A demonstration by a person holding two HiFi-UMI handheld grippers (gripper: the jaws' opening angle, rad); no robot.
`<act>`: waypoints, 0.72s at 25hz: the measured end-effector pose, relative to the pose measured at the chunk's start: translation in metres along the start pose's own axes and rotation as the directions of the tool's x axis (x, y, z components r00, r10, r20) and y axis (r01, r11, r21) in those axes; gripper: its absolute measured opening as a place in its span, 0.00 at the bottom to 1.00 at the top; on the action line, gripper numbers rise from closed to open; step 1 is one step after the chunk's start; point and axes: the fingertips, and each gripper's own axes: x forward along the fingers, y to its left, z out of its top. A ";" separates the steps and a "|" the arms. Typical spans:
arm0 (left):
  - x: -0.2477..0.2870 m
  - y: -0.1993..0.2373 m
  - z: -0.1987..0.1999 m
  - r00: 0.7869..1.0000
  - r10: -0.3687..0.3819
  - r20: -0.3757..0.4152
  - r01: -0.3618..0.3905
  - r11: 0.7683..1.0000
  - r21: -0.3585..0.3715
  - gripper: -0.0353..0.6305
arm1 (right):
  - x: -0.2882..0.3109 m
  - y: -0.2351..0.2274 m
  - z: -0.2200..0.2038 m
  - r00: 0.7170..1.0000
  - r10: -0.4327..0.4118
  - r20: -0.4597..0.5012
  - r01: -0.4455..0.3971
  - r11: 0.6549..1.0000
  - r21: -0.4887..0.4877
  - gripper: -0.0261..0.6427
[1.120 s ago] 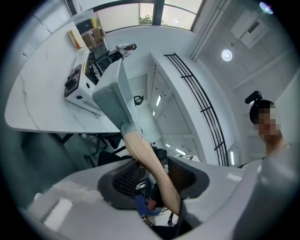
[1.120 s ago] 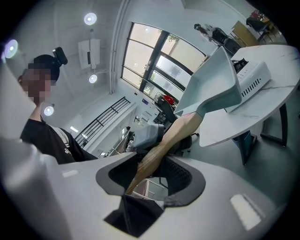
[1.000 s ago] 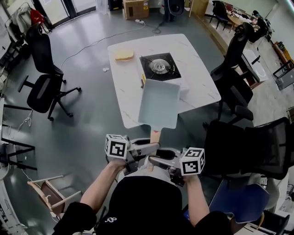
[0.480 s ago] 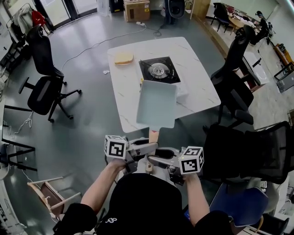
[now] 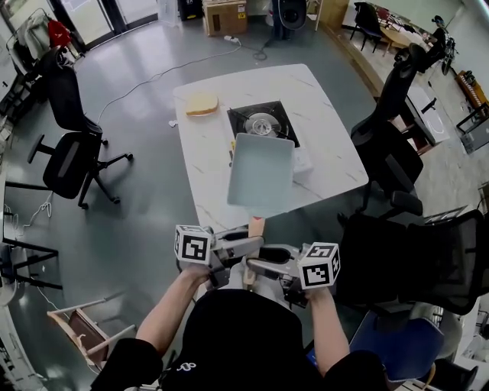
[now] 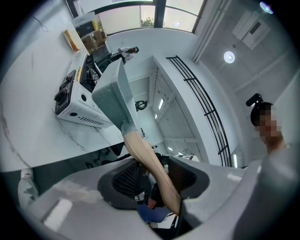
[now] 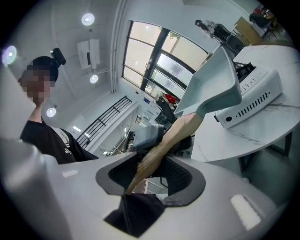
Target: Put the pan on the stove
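Your left gripper [image 6: 152, 180] and right gripper [image 7: 147, 171] both clamp the light wooden handle [image 5: 257, 225]. The square pale grey-green pan [image 5: 260, 172] hangs above the white table [image 5: 199, 153].

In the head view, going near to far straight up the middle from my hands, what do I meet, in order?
pan handle → pan → stove → cardboard box

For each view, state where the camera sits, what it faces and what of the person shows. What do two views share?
Head view: on the head, steeply down at pan, stove, table; forearms, left gripper, right gripper show.
Left gripper view: on that gripper, along jaws shut on the pan's handle; hair shows.
Right gripper view: likewise, same handle; black top shows.
Shared by gripper views: pan, stove.
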 end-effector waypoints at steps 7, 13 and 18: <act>0.008 0.023 0.036 1.000 0.027 -0.006 -0.027 1.000 -0.012 0.35 | 0.006 -0.029 0.032 1.000 0.009 -0.005 -0.009 1.000 0.015 0.31; 0.010 0.042 0.065 0.999 0.044 -0.016 -0.045 0.999 -0.024 0.35 | 0.015 -0.051 0.057 1.000 0.014 -0.010 -0.014 0.999 0.038 0.31; 0.016 0.054 0.086 0.999 0.044 -0.021 -0.045 0.998 -0.040 0.35 | 0.018 -0.067 0.075 1.000 0.014 -0.010 -0.014 0.999 0.050 0.31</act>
